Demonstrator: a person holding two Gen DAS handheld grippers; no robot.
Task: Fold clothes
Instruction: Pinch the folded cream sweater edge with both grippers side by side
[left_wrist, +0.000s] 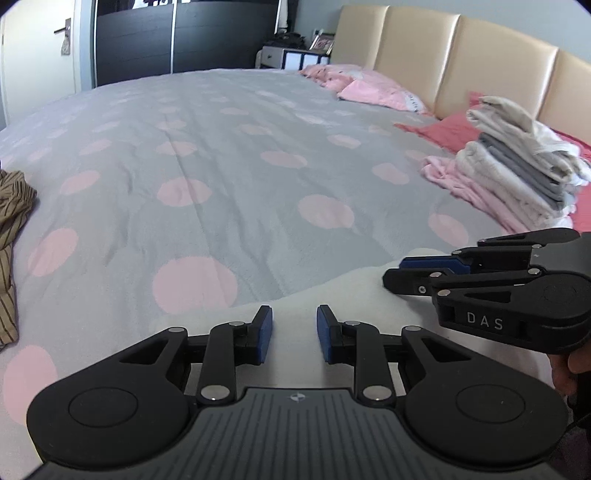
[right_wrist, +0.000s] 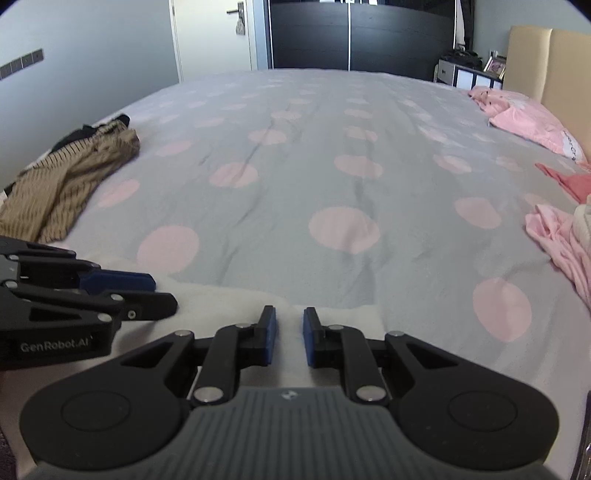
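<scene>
1. Spread across both views is a grey duvet with pink dots, on a bed; a white garment lies at the lower edge of each frame, nearest the cameras.
2. Over that garment the left gripper is seen with a clear gap between its blue pads and no cloth caught in it. The right gripper shows a narrower gap, likewise empty as far as can be told.
3. For a clean fold, the near hem should probably be pinched at two matching points and carried level toward the top of the frame.
4. Farther off, a stack of folded clothes is shown whole at centre right only in the left view.
5. A brown striped garment is seen fully at middle left only in the right view.
</scene>
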